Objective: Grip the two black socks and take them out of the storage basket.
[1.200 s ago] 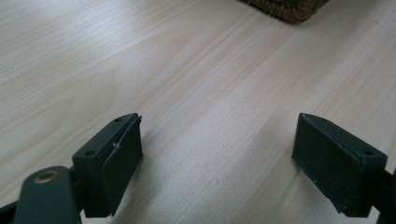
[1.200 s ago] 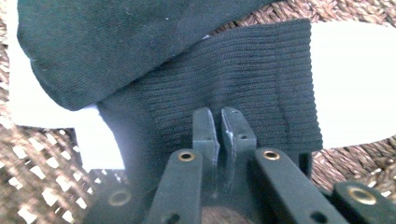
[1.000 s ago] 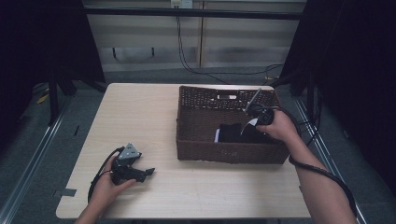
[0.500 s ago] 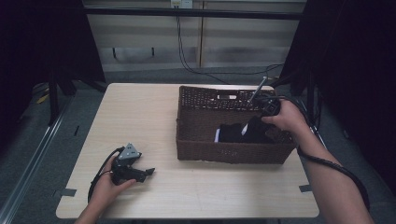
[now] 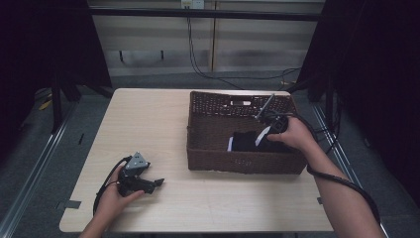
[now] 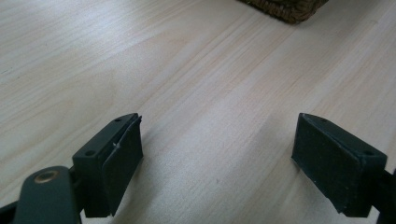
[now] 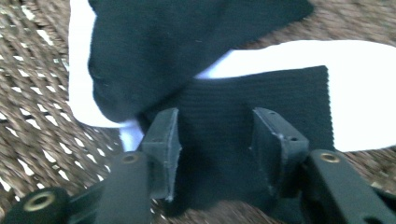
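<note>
My left tongs (image 6: 217, 161) hang low over the desk (image 6: 177, 70), the two black jaws set wide apart with only bare wood between them. The left jaw's pad has a thin lining whose upper edge looks slightly frayed or peeling. A brass-coloured rivet (image 6: 45, 176) sits on the arm below that jaw. The desk is pale wood with grain running diagonally. Far off, at the top right, a corner of a dark brown wicker basket (image 6: 287, 7) stands on the desk.
</note>
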The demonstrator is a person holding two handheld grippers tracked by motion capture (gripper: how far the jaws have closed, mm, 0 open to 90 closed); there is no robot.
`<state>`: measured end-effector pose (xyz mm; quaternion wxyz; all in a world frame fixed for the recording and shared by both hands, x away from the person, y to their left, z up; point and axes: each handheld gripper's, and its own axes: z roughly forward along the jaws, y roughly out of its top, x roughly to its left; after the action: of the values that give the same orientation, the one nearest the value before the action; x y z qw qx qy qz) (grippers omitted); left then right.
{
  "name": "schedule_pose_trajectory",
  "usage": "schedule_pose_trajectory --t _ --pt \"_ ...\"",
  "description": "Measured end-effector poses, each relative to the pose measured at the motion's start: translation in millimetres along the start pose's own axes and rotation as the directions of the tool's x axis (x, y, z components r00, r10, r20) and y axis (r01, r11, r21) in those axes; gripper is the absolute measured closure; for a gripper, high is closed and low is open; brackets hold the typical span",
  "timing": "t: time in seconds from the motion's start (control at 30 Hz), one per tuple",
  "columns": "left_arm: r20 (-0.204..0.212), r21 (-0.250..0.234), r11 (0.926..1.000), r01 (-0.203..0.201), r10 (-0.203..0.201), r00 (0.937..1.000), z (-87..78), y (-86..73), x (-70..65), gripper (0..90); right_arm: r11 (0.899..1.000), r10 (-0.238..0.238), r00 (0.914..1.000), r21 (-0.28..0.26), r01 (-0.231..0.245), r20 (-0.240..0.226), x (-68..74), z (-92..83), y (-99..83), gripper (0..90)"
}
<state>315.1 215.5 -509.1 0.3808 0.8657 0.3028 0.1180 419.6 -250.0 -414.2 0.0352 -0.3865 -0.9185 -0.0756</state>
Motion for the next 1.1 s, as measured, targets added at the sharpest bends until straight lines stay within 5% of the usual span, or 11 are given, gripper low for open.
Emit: schedule_pose_trajectory --t 0.2,0.47,0.77,0.8,0.9,1.1 --pt "-0.001 0.004 1.0 0.003 -0.003 1.0 0.0 0.0 -0.6 15.3 0.998 -0.032 0.9993 0.054 0.031 0.018 7.1 16.9 5.0 48.6" --pt "-0.001 0.004 1.0 0.003 -0.003 1.0 0.0 0.1 -0.7 15.2 0.994 -0.058 0.9981 0.095 0.06 -0.023 7.6 26.5 0.9 90.0" --pt "-0.001 0.004 1.0 0.003 -0.003 1.0 0.0 0.0 -0.6 15.3 0.996 -0.033 0.9979 0.076 0.037 -0.055 4.6 10.1 -5.4 90.0" --pt "0.0 0.003 1.0 0.007 -0.007 1.0 0.1 0.0 -0.9 15.3 0.997 -0.028 0.9967 0.076 0.033 -0.077 5.7 11.0 -4.8 86.4" --pt "-0.001 0.004 1.0 0.003 -0.003 1.0 0.0 0.1 -0.6 15.3 0.998 -0.045 0.9984 0.036 0.047 -0.035 10.3 16.2 0.5 55.9" --pt "0.002 -0.003 1.0 0.006 -0.006 1.0 0.2 -0.1 -0.3 15.3 0.997 -0.055 0.9985 0.059 0.054 0.008 9.7 30.5 8.0 46.1"
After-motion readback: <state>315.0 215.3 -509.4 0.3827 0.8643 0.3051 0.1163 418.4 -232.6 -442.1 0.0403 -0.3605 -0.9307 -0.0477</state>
